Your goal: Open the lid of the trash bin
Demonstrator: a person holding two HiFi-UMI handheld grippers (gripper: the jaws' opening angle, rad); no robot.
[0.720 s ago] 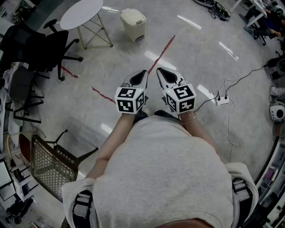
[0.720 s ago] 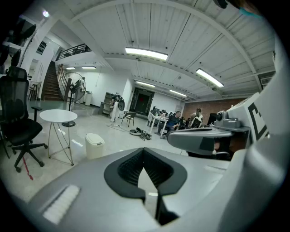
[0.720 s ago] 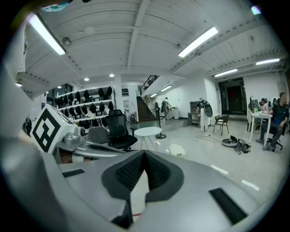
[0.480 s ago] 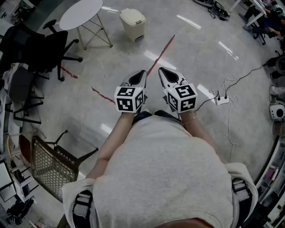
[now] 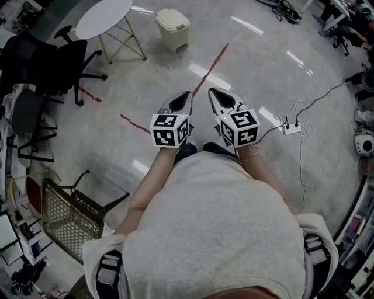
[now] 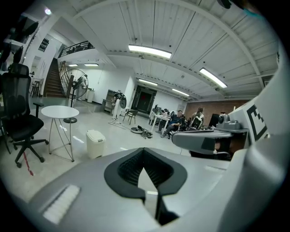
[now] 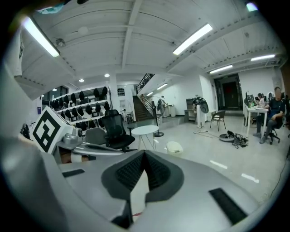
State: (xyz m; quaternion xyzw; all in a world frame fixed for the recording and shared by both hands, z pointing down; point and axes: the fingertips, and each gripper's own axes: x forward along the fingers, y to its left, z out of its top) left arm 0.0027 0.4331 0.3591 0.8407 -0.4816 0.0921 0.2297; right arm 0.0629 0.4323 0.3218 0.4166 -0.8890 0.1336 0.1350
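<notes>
The trash bin [image 5: 173, 28] is a small cream pedal bin with its lid down, standing on the floor far ahead, beside a round white table [image 5: 105, 17]. It also shows small in the left gripper view as the bin [image 6: 95, 143] and in the right gripper view as the bin [image 7: 174, 147]. My left gripper [image 5: 186, 97] and right gripper [image 5: 214, 94] are held side by side in front of the person's chest, well short of the bin. Both are shut with nothing between the jaws, as the left gripper [image 6: 144, 154] and right gripper [image 7: 144, 156] show in their own views.
Black office chairs [image 5: 55, 64] stand at the left and a mesh chair [image 5: 67, 219] lies at the lower left. A power strip with cables [image 5: 290, 129] is on the floor at the right. A red tape line [image 5: 210, 70] runs toward the bin. People sit at desks [image 6: 181, 121] far off.
The bin and table have slid slightly up in the head view. Both grippers stay shut and nearly where they were.
</notes>
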